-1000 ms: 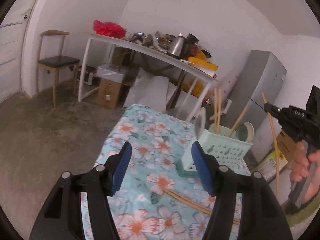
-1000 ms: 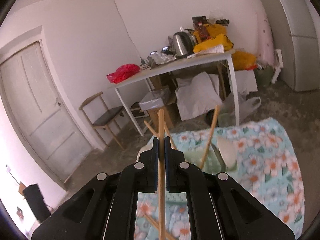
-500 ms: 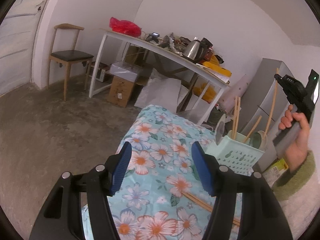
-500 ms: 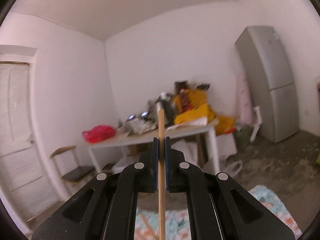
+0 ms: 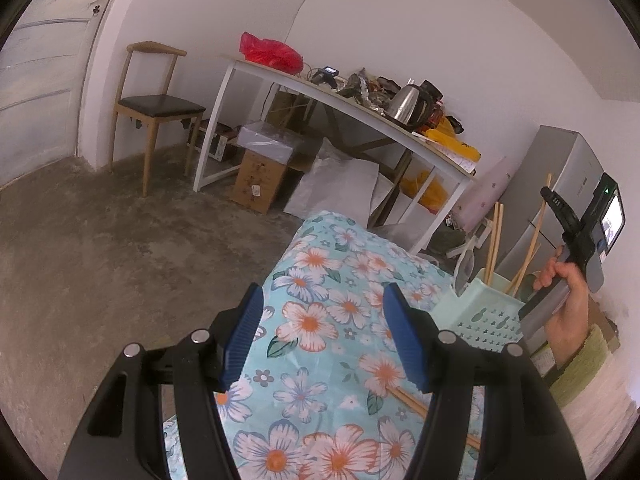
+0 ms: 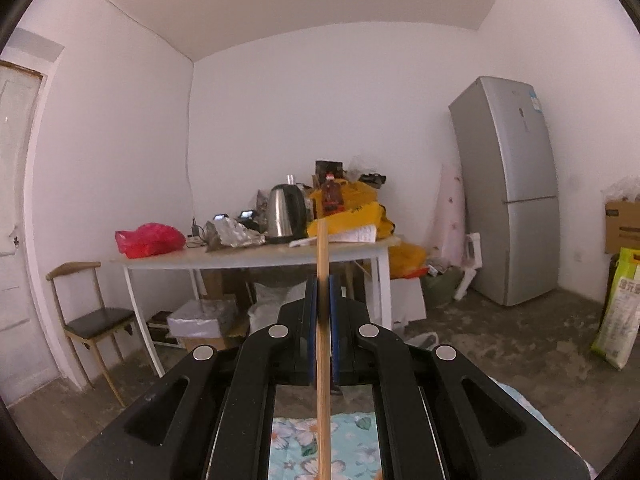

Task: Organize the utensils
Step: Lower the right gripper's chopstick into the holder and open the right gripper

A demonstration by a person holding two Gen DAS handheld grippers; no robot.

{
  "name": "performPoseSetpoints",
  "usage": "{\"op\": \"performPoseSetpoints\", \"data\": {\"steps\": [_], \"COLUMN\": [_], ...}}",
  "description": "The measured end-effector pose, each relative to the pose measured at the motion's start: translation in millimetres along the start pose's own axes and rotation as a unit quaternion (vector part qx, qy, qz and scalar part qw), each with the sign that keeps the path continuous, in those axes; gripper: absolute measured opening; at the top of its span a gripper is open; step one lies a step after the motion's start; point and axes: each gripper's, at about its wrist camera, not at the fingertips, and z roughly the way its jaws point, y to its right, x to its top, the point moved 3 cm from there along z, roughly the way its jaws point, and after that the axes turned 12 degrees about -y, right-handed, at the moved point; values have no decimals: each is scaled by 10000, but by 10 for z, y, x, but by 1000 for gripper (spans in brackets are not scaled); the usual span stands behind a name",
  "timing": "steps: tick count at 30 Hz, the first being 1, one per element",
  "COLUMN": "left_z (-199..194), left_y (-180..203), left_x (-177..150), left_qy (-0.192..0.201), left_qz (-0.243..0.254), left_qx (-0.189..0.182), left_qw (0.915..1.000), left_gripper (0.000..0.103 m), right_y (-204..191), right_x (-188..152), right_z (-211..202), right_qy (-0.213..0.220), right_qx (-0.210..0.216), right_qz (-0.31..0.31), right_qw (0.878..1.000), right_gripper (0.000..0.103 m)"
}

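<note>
My right gripper [image 6: 322, 292] is shut on a wooden chopstick [image 6: 322, 248] that stands nearly upright between its blue pads. In the left wrist view a person's hand holds that right gripper [image 5: 554, 202] above the mint green basket [image 5: 484, 314], and the chopstick [image 5: 540, 220] slants down toward the basket's rim. Other chopsticks [image 5: 496, 232] and a clear spoon [image 5: 466, 268] stand in the basket. My left gripper [image 5: 323, 300] is open over the floral tablecloth [image 5: 320, 280] with nothing between its fingers. Loose chopsticks [image 5: 412, 400] lie on the cloth by its right finger.
Behind stands a white table [image 5: 360, 108] with a kettle [image 5: 408, 100] and a red bag [image 5: 268, 50]. Boxes [image 5: 260, 176] sit under it. A wooden chair [image 5: 156, 100] is at the left wall and a grey fridge [image 6: 508, 188] at the right.
The right gripper has tilted up from looking down at the table to pointing level, still gripping the chopstick. The left gripper has drifted, so the basket now sits farther right in its view.
</note>
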Motion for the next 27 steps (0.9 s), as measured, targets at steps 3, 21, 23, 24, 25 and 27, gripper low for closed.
{"op": "performPoseSetpoints", "data": {"steps": [3, 21, 23, 24, 25, 27], "left_z": [-1, 31, 45, 60, 74, 115], "left_y": [-3, 5, 31, 43, 63, 109], "left_x": [-10, -48, -82, -96, -117, -156], "left_qy": [4, -59, -107, -135, -178, -288], "left_qz": [-7, -34, 6, 21, 51, 122], "left_qx": [0, 26, 15, 7, -2, 1], "left_qw": [10000, 10000, 9999, 9999, 9998, 9995], "left_gripper": [60, 60, 60, 60, 60, 60], "right_y": [-26, 49, 59, 64, 74, 109], "right_x": [-34, -446, -457, -460, -468, -515], "right_z": [19, -621, -826, -922, -1052, -1233], "right_qy": [-79, -313, -263, -230, -193, -237], "right_qx": [16, 539, 652, 697, 732, 829], "right_qz": [30, -210, -278, -335, -426, -565], "right_qw": [10000, 9978, 9971, 9967, 9962, 9947], "right_gripper": [4, 17, 29, 33, 34, 42]}}
